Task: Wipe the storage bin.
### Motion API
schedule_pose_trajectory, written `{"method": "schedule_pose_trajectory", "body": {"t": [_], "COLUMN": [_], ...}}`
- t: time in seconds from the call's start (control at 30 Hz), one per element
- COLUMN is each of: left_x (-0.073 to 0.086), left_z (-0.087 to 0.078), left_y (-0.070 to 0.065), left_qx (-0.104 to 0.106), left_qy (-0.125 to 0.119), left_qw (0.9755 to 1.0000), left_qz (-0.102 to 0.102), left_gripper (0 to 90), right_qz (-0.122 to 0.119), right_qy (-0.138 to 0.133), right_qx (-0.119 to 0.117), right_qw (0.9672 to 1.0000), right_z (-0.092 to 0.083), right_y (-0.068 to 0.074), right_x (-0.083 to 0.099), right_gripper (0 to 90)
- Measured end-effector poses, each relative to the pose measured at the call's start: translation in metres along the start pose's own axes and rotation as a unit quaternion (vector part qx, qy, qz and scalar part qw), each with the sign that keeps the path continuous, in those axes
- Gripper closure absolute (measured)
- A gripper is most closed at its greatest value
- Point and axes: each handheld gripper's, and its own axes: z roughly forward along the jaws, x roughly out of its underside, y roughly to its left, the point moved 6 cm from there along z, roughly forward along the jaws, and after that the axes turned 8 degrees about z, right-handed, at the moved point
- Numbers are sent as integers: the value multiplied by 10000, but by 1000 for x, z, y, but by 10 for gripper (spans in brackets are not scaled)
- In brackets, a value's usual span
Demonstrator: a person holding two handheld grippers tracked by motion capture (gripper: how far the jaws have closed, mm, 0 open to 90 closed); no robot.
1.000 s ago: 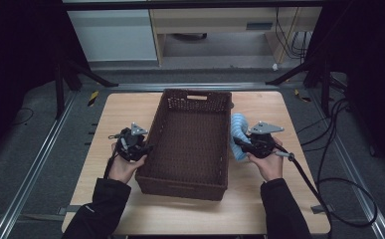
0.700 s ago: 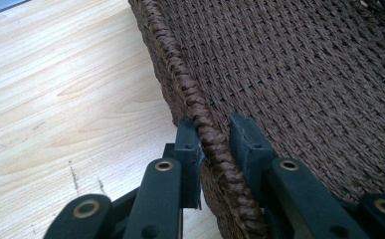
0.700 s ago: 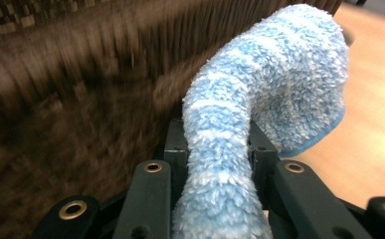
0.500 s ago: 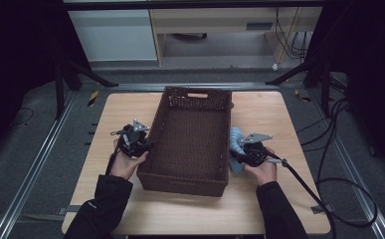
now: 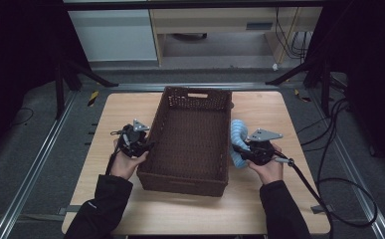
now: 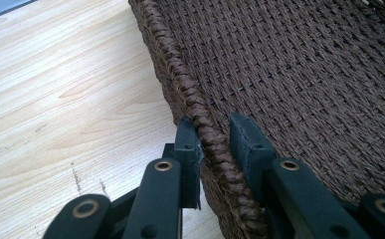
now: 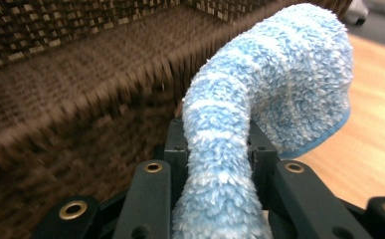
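High view: a wooden desk (image 5: pixel 130 107) carries a long brown wicker basket (image 5: pixel 190 137), set lengthwise at its middle. Two forearms in dark sleeves come in from the bottom edge. The left gripper (image 5: pixel 136 142) sits against the basket's left wall, near its nearer end. The right gripper (image 5: pixel 252 148) sits just beside the basket's right wall, with a fluffy blue-and-white sock (image 5: pixel 237 139) rising from it along that wall. A black cable (image 5: pixel 304 181) trails from the right gripper toward the floor.

Left gripper view: the two black fingers (image 6: pixel 187 149) straddle the basket's braided rim (image 6: pixel 200 124), one outside over the desk (image 6: pixel 65 99), one inside over the woven lining. They are closed on the rim, which fills the gap between them.

Right gripper view: the fingers (image 7: pixel 176 144) are clamped on the sock (image 7: pixel 259 94), which fills the gap between them. The sock stands up from the fingers and bends over to the right, its blue-edged cuff hanging above the desk (image 7: pixel 374 129). The basket (image 7: pixel 80 89) lies close behind and to the left, blurred.
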Motion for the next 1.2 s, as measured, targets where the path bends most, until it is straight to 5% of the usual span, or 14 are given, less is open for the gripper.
{"method": "schedule_pose_trajectory", "body": {"t": [0.27,0.43,0.53,0.67,0.87,1.2], "left_x": [-1,-1,-2,1,10,11], "left_z": [1,-2,-11,-19,-25,-22], "left_y": [2,4,5,1,-6,-9], "left_qx": [22,-98,-61,-90,73,106], "left_qy": [-3,-43,-176,-137,-131,-143], "left_qw": [10000,9999,9998,9999,9999,9998], "left_qz": [22,22,-80,22,-21,-91], "left_gripper": [732,620,519,526,595,678], "right_qz": [170,260,233,147,82,209], "right_qy": [513,441,90,-260,-217,538], "right_qx": [-36,-74,-116,-121,-142,-152], "right_qw": [9985,9987,9996,9995,9996,9982], "right_z": [24,19,1,-19,-21,-2], "right_y": [-3,-2,1,8,16,21], "right_x": [31,25,9,-5,3,49], "right_gripper": [707,706,706,706,706,706]}}
